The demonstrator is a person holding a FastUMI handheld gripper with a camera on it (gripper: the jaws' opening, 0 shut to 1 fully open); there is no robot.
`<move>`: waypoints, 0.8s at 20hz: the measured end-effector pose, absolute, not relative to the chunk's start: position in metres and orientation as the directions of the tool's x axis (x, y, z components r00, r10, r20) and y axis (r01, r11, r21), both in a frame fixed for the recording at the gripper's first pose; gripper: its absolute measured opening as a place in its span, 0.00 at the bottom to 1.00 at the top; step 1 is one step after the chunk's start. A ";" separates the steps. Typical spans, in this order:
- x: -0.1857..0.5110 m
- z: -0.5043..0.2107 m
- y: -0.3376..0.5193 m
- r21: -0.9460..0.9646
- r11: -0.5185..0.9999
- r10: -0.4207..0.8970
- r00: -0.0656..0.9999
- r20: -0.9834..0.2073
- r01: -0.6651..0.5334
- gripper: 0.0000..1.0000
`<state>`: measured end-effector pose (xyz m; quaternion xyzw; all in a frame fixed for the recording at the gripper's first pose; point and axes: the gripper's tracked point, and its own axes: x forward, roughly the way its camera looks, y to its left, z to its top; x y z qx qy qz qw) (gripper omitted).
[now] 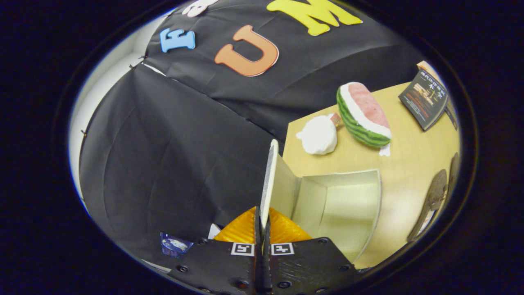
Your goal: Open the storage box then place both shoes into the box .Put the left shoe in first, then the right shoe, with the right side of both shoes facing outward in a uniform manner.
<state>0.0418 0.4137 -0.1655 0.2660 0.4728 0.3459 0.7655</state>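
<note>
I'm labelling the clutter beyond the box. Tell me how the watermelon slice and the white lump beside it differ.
The watermelon slice is the larger, a wedge with striped green rind and pink flesh; the white lump is smaller, rounded and plain white. The lump lies nearer the table's corner by the black cloth; the slice lies nearer the dark booklet. Both rest on the table beyond the open box, whose lid the gripper pinches.

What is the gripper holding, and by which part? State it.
The gripper is shut on the storage box lid, pinching its free edge, lid raised upright.
</note>
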 end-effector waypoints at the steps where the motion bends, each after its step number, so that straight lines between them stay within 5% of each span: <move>1: 0.039 -0.165 0.428 0.737 0.616 0.784 0.305 -0.540 -0.279 0.00; 5: 0.031 -0.161 0.479 0.720 0.613 0.790 0.297 -0.537 -0.326 0.01; 9: 0.020 -0.162 0.514 0.656 0.630 0.776 0.300 -0.556 -0.415 0.12; 15: -0.001 -0.148 0.526 0.531 0.624 0.765 0.311 -0.564 -0.573 0.72; 16: -0.001 -0.148 0.519 0.501 0.632 0.754 0.321 -0.573 -0.591 0.74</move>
